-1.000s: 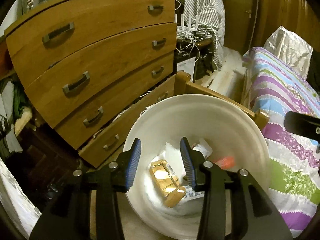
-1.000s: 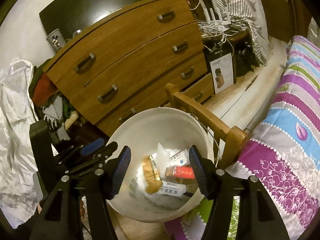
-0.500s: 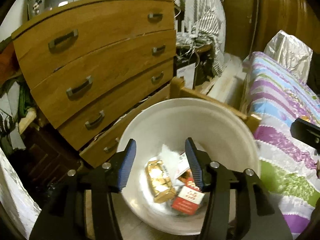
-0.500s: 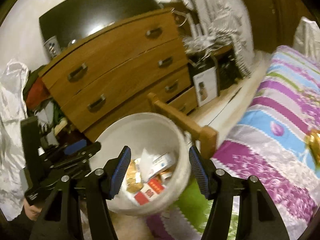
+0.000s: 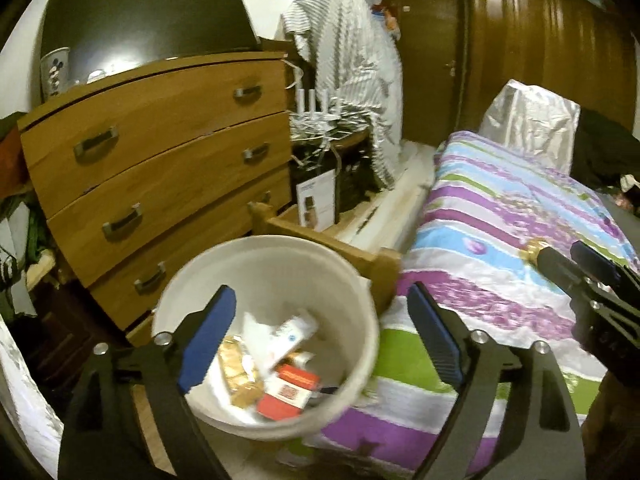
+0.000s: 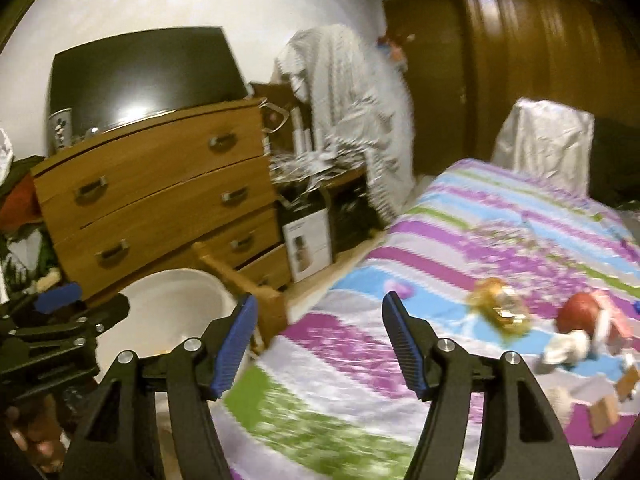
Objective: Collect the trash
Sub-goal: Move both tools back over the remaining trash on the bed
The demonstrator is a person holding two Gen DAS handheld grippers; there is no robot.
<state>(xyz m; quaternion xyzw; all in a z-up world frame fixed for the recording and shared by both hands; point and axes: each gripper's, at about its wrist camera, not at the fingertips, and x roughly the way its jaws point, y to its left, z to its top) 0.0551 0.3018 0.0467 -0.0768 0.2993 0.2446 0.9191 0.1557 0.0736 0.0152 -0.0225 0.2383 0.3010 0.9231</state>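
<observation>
A white bin (image 5: 276,264) stands between the dresser and the bed; inside lie a red carton (image 5: 288,394), a golden wrapper (image 5: 238,372) and white packets. My left gripper (image 5: 320,324) hangs over the bin's right rim, jaws opening wide with nothing between them. My right gripper (image 6: 316,344) is over the striped bedspread (image 6: 500,220), jaws opening and empty. On the bed to its right lie a gold wrapper (image 6: 498,308), a red round thing (image 6: 580,312), white scraps and small cardboard pieces (image 6: 604,408). The bin's rim (image 6: 168,280) shows at lower left of the right wrist view.
A wooden dresser (image 5: 152,152) with several drawers stands left, a dark screen (image 5: 140,20) on top. A wooden bed post (image 5: 380,264) stands beside the bin. A striped garment (image 5: 348,60) hangs at the back, and a silver bag (image 5: 532,120) sits at the bed's far end.
The left jaws have spread wide and the left gripper swung right, off the bin's centre. The right gripper swept right from over the bin to over the bed; a red carton now lies in the bin.
</observation>
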